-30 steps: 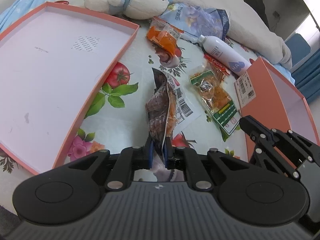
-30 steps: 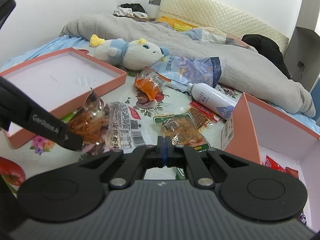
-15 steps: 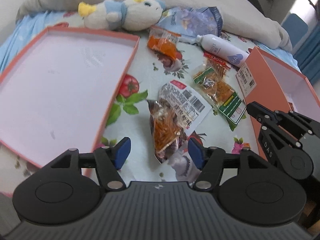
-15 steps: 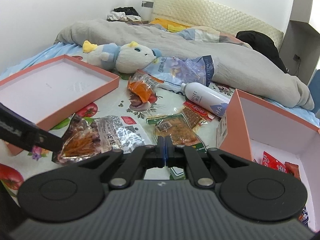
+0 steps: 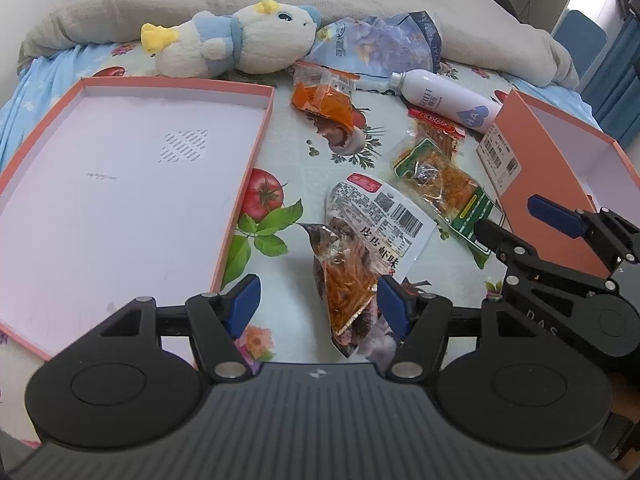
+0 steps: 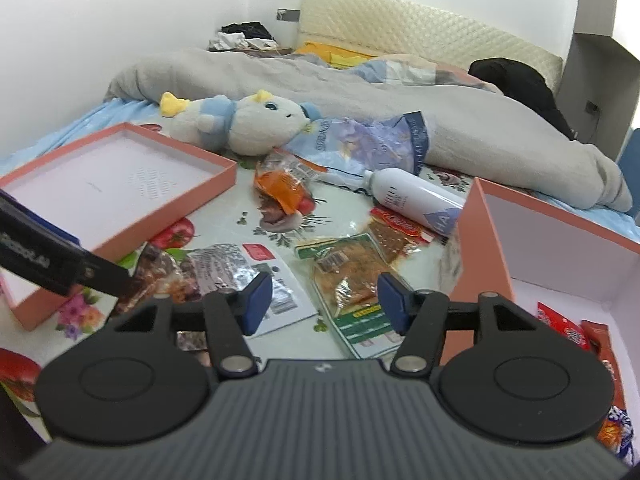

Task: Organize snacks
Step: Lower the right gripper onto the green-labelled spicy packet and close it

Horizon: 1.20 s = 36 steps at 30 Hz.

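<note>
Left gripper (image 5: 316, 306) is wide open, jaws apart with nothing pinched. The brown snack packet (image 5: 352, 268) lies flat on the floral cloth, its near corner low centre in the left view; it sits between the blue pads but neither presses on it.

Right gripper (image 6: 324, 298) has just been opening, and nothing is gripped there. Its spread jaws frame the green-edged snack packet (image 6: 352, 280), lower centre of the right view. That looks like the next pick.

The deep orange box (image 6: 484, 240) stands on the right of that frame, hard against the green-edged packet's far side. At least two red packets (image 6: 560, 324) are inside, lower right, so I read it as the destination.

How to do it well:
- Come down on the green-edged packet's near short edge. It lies flat and crinkly, so pinch a raised seam, not the flat middle.
- Keep the right-hand jaw off the box wall, which is close.
- The red strip packet (image 6: 396, 228) overlaps the far end; lift straight up so it doesn't drag along.
- Keep the left gripper clear; its black finger shows at the left edge of the right view.

Also loose, upper centre: orange packet (image 5: 324, 98), white bottle (image 5: 444, 100), blue bag (image 5: 384, 40). The shallow lid (image 5: 248, 160) at left is bare inside.
</note>
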Tool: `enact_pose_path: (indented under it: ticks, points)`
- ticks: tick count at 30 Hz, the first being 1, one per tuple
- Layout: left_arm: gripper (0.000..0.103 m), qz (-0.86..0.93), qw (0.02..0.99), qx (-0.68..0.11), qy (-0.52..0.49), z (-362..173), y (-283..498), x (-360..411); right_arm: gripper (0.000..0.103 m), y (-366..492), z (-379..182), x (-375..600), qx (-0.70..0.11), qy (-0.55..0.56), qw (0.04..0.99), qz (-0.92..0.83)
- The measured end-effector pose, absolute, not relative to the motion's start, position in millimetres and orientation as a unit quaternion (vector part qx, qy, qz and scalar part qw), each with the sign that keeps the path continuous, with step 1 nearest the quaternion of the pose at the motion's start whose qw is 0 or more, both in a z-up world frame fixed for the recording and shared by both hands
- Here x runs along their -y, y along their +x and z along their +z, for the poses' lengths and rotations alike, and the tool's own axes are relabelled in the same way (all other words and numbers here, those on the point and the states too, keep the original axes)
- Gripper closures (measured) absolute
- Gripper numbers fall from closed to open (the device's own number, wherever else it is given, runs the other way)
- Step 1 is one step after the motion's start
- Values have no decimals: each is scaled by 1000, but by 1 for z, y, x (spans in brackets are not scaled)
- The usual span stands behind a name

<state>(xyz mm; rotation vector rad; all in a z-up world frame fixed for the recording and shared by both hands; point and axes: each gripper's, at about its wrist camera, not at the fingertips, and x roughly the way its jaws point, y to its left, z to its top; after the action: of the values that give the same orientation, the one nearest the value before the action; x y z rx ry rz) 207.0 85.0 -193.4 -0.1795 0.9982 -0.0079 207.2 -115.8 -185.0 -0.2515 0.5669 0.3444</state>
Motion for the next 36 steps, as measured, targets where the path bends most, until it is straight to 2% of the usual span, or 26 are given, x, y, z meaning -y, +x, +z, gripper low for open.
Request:
enact_pose_path:
  ticks: [5,8,10,12,14,15,23,27,28,29,36]
  points:
    - [33,-12,873,-482,-76,-200,218,-90,43,221,-188,117,-288,-113,937,162]
    - [19,-21,873,-484,-58,-205,227,-87,43,228,-189,118,-291,-112,937,158]
    - [18,-33,875,-482,-37,-207,231,-82,42,233,-190,120,-293,-107,937,159]
    - [16,-45,875,-482,-23,-210,236,-77,30,239,-192,121,-298,-102,936,159]
    - [15,-59,873,-484,-14,-214,241,-74,21,245,-194,120,-296,-98,936,161]
    - [15,-64,873,-484,-10,-216,243,-72,20,248,-195,120,-297,-97,936,163]
    - [14,-98,867,-488,20,-232,257,-65,20,288,-205,113,-313,-93,932,158]
    - [11,-108,863,-492,29,-235,267,-68,20,318,-223,112,-349,-95,919,154]
    - [11,-111,862,-494,32,-237,269,-68,18,325,-228,111,-356,-99,916,156]
    - [11,-112,859,-498,35,-239,272,-68,12,330,-232,111,-360,-101,914,159]
    - [12,-116,847,-518,28,-254,281,-63,11,348,-250,107,-389,-109,899,169]
